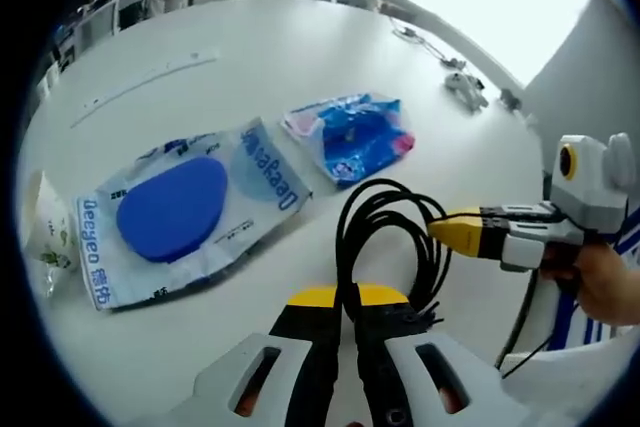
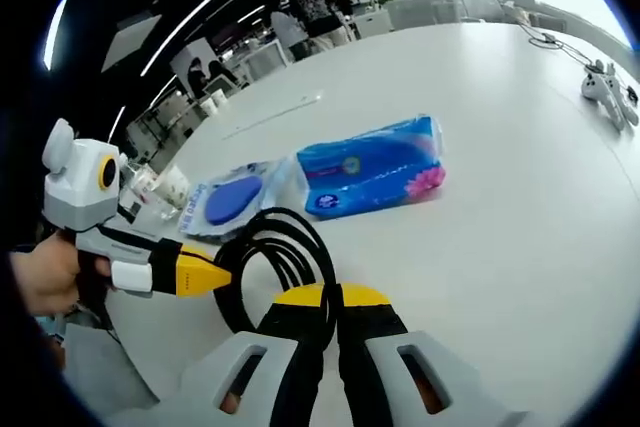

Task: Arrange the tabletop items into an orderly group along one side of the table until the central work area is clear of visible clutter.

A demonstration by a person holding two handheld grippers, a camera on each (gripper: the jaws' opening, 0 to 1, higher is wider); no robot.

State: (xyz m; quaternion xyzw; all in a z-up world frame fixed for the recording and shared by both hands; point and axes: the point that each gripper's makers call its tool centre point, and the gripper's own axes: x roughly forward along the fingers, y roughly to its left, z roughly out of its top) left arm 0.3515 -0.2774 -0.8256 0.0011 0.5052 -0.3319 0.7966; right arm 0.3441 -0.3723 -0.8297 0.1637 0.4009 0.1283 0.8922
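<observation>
A coiled black cable [image 1: 372, 195] lies near the table's front edge. In the left gripper view my left gripper [image 1: 347, 297] is shut on the near end of the coil, and my right gripper [image 1: 445, 230] comes in from the right, its yellow tips closed on the coil's side. The right gripper view has the same cable [image 2: 288, 224] pinched in my right gripper [image 2: 335, 297], with the left gripper [image 2: 215, 274] gripping it from the left. Beyond the cable lie a blue tissue pack [image 1: 355, 135] [image 2: 372, 167] and a clear packet holding a blue oval pad [image 1: 175, 207] [image 2: 232, 197].
A small white packet [image 1: 45, 232] lies at the table's left edge. A thin white strip [image 1: 150, 77] rests on the white table [image 1: 300, 57] further back. Small white devices with cords [image 1: 465, 87] [image 2: 608, 82] sit at the far right. People and desks stand beyond the table.
</observation>
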